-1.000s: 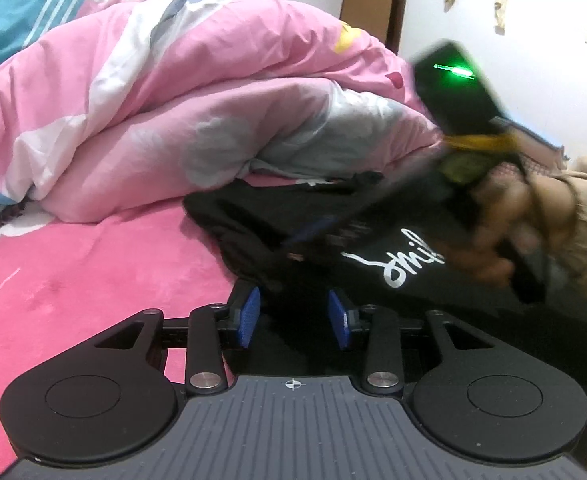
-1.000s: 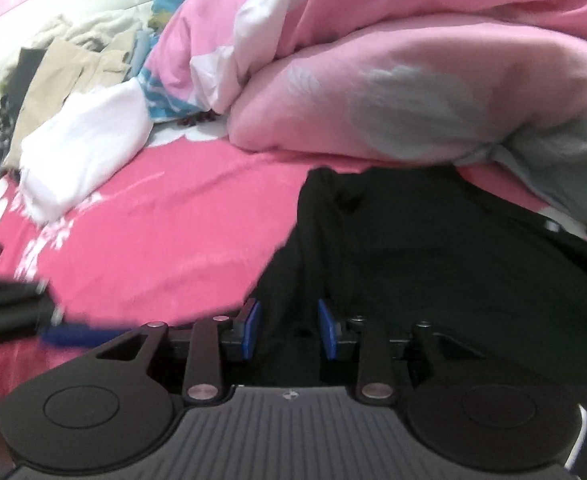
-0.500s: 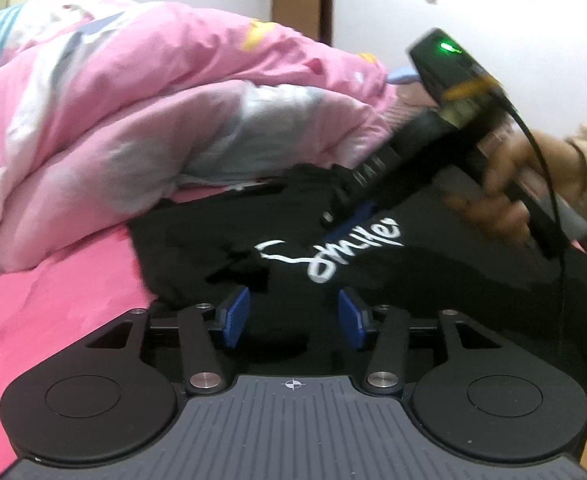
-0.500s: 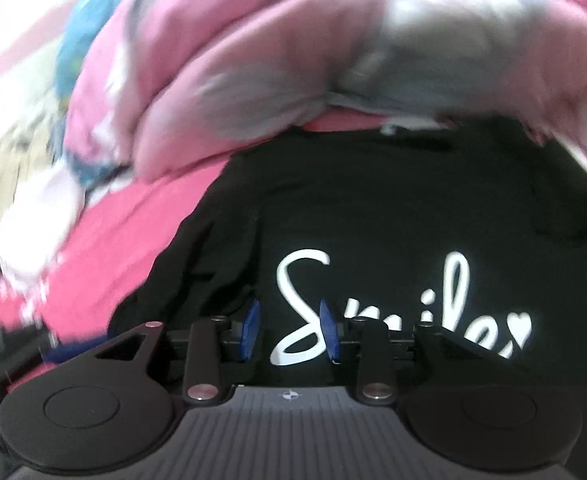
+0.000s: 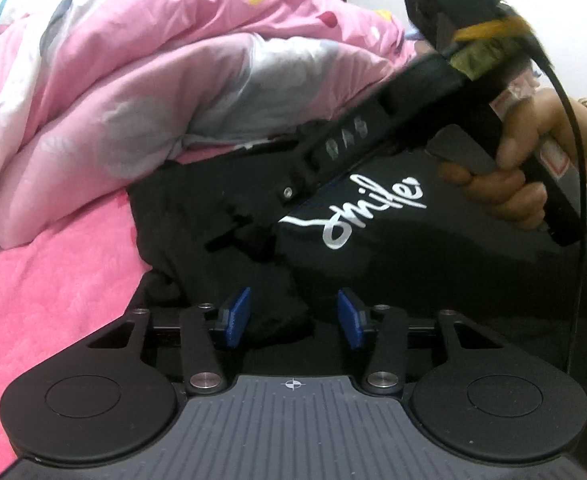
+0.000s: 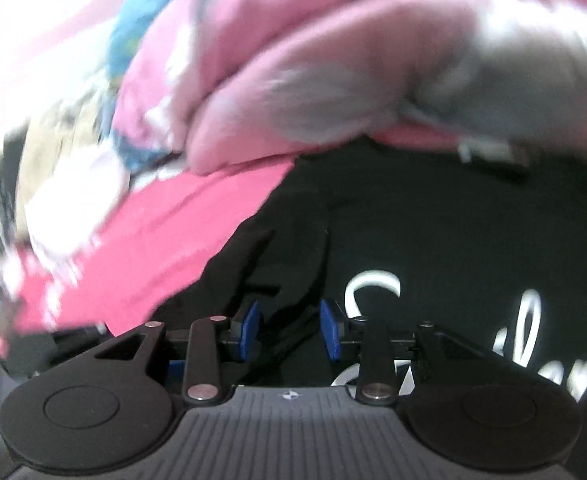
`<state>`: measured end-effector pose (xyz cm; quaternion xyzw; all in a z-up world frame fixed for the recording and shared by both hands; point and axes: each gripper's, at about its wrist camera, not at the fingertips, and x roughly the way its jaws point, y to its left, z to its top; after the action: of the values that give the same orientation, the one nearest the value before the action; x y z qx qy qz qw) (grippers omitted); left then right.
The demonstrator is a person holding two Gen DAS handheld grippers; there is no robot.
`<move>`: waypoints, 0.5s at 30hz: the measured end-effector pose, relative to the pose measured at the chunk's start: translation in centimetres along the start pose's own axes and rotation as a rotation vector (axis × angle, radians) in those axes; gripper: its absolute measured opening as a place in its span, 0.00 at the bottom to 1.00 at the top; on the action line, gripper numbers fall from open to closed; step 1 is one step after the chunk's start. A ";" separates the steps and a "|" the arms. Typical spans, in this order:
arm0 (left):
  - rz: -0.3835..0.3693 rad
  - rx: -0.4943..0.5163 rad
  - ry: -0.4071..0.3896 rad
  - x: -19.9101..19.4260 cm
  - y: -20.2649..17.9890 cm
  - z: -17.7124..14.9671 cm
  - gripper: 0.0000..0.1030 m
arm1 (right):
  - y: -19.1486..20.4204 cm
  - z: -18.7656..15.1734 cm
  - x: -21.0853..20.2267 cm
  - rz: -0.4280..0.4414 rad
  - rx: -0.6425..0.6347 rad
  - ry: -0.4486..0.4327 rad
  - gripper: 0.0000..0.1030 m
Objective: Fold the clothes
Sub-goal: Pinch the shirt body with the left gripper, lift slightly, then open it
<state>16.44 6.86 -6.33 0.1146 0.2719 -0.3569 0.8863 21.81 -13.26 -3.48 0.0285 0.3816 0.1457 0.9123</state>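
Note:
A black T-shirt (image 5: pixel 413 248) with white "Smile" lettering lies spread on the pink bed sheet (image 5: pixel 53 280). My left gripper (image 5: pixel 293 316) hovers low over its near left corner. A rumpled fold of black cloth sits between the closing jaws, and the right pad stands clear of it. A hand (image 5: pixel 513 176) holds my right gripper (image 5: pixel 233 236), which reaches down to the shirt's left sleeve area. In the blurred right wrist view, the right gripper (image 6: pixel 290 328) is over the black T-shirt (image 6: pixel 453 220) beside the lettering, its jaws opening, with dark cloth under the gap.
A bulky pink and white duvet (image 5: pixel 153 80) is heaped right behind the shirt and overhangs its far edge. A blurred pile of light clothes (image 6: pixel 53 160) lies at the far left of the bed. Bare pink sheet (image 6: pixel 173 248) stretches left of the shirt.
The left view has slid right and closer to the shirt. The right gripper swung from the shirt's left edge over the lettering and lowered onto the sleeve area. The right view is now motion-blurred.

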 end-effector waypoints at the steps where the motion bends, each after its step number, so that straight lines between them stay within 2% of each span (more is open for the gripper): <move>1: 0.002 -0.004 0.003 0.1 0.1 0.0 0.39 | 0.9 -0.2 0.3 -0.020 -0.082 -0.008 0.42; 2: 0.004 -0.008 0.005 0.1 0.2 0.0 0.37 | 1.7 -0.4 0.6 -0.038 -0.158 -0.014 0.42; 4: 0.004 -0.022 0.007 0.2 0.4 -0.1 0.24 | 3.0 -0.8 1.2 -0.071 -0.282 -0.019 0.40; 6: 0.006 -0.043 0.009 0.3 0.7 -0.1 0.18 | 2.8 -0.8 2.3 -0.091 -0.297 0.011 0.32; 7: 0.009 -0.055 0.006 0.3 0.9 -0.1 0.14 | 2.4 -0.7 2.7 -0.081 -0.280 0.026 0.18; 8: 0.013 -0.067 0.001 0.2 1.0 -0.1 0.12 | 1.9 -0.5 2.7 -0.068 -0.251 0.025 0.09; 9: 0.018 -0.078 -0.004 0.1 1.2 -0.1 0.10 | 1.4 -0.3 2.6 -0.054 -0.218 0.019 0.06; 12: 0.039 -0.122 -0.033 -0.5 1.9 0.0 0.07 | 0.1 1.1 1.7 0.009 -0.104 -0.019 0.05; 15: 0.050 -0.191 -0.100 -2.0 3.2 0.1 0.05 | -0.7 3.4 0.6 0.092 0.000 -0.071 0.05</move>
<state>17.55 10.22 -5.09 0.0185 0.2574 -0.3126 0.9142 24.83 -13.54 -1.59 0.0510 0.3474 0.1865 0.9175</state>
